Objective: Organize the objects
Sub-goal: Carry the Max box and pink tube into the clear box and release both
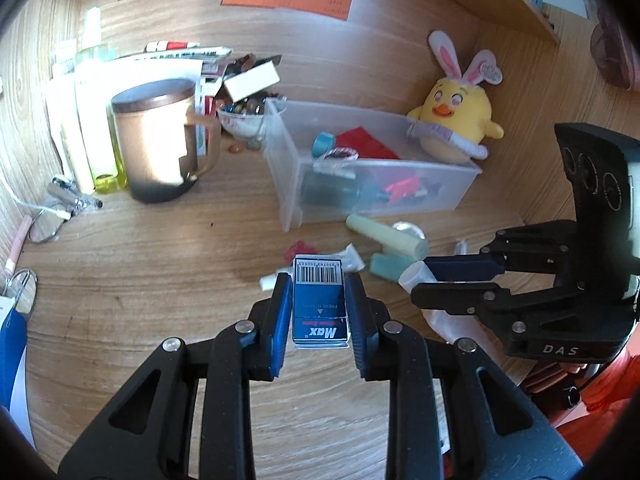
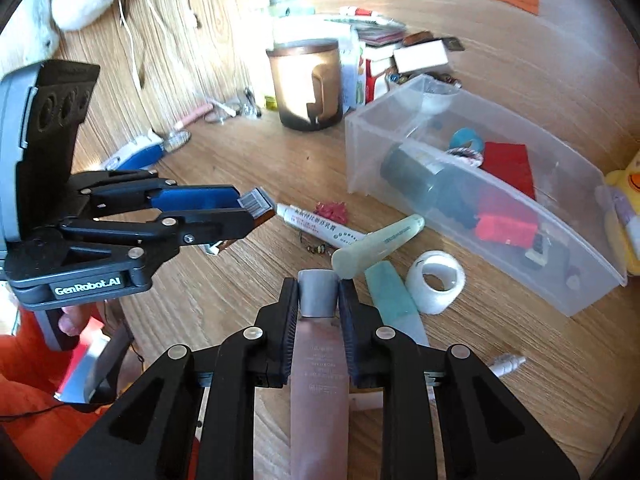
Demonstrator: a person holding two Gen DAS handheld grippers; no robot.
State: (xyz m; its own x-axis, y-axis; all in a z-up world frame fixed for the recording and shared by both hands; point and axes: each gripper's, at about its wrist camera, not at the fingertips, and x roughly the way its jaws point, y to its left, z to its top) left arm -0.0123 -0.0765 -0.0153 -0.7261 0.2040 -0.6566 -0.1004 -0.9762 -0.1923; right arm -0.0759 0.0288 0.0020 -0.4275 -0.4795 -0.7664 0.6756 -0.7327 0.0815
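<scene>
Pink tube [image 2: 318, 364] lengthwise between right hand-held gripper [image 2: 319, 300] pads, grey cap forward.

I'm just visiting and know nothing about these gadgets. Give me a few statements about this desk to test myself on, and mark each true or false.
1. The left gripper holds a small blue box. True.
2. The right gripper is empty. False: it is shut on a pinkish tube.
3. The clear bin holds a red item. True.
4. The yellow chick toy lies inside the mug. False: it sits behind the bin.
5. The tape roll is in the bin. False: it lies on the desk.
</scene>
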